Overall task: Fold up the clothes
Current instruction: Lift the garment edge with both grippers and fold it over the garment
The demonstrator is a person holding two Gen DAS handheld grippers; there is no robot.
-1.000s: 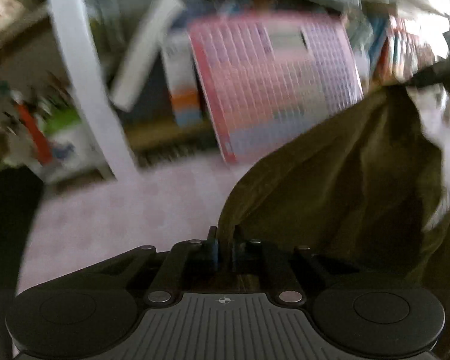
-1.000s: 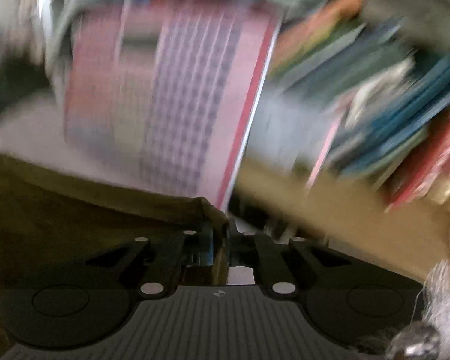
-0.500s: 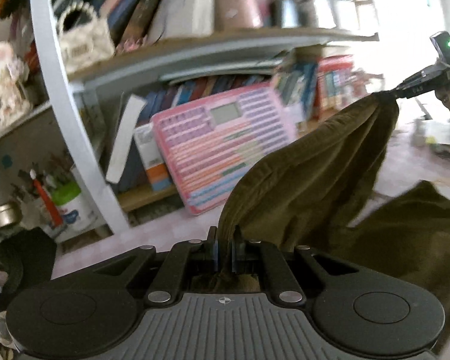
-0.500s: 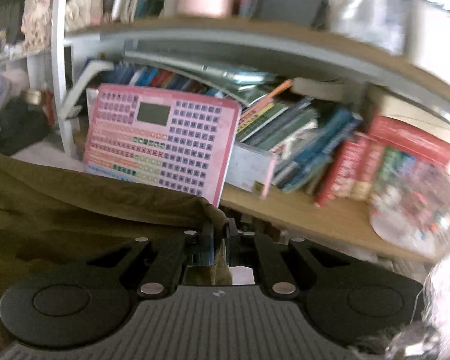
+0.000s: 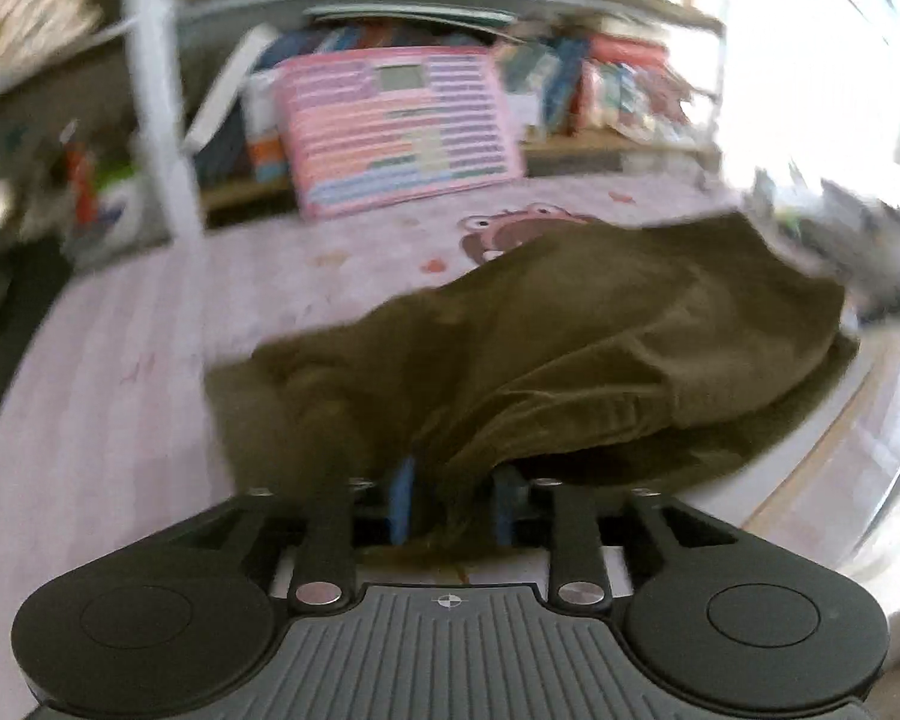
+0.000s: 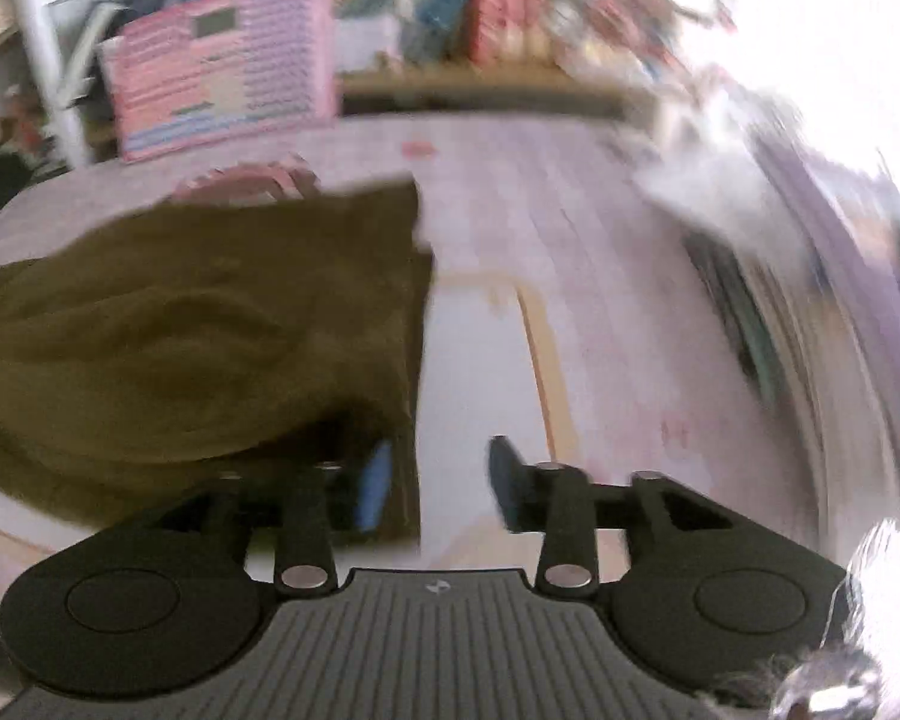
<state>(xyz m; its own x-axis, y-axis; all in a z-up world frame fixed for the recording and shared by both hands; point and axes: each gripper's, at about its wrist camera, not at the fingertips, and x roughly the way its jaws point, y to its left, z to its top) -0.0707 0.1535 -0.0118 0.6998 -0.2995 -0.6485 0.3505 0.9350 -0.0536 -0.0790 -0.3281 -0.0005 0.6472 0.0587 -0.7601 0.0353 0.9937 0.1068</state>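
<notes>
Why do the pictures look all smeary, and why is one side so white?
Left wrist view: motion blur smears the shelf and pink toy keyboard; window glare whitens the right edge; the olive garment is softly blurred. Right wrist view: stronger smearing, right side washed out by glare; fisheye bends the table.

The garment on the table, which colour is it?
Olive green garment, clearest in the left wrist view.

Pink keypad toy (image 5: 399,126) leans vs bookshelf (image 5: 570,75); cartoon print (image 5: 513,228) on pink striped sheet (image 5: 120,372).
</notes>
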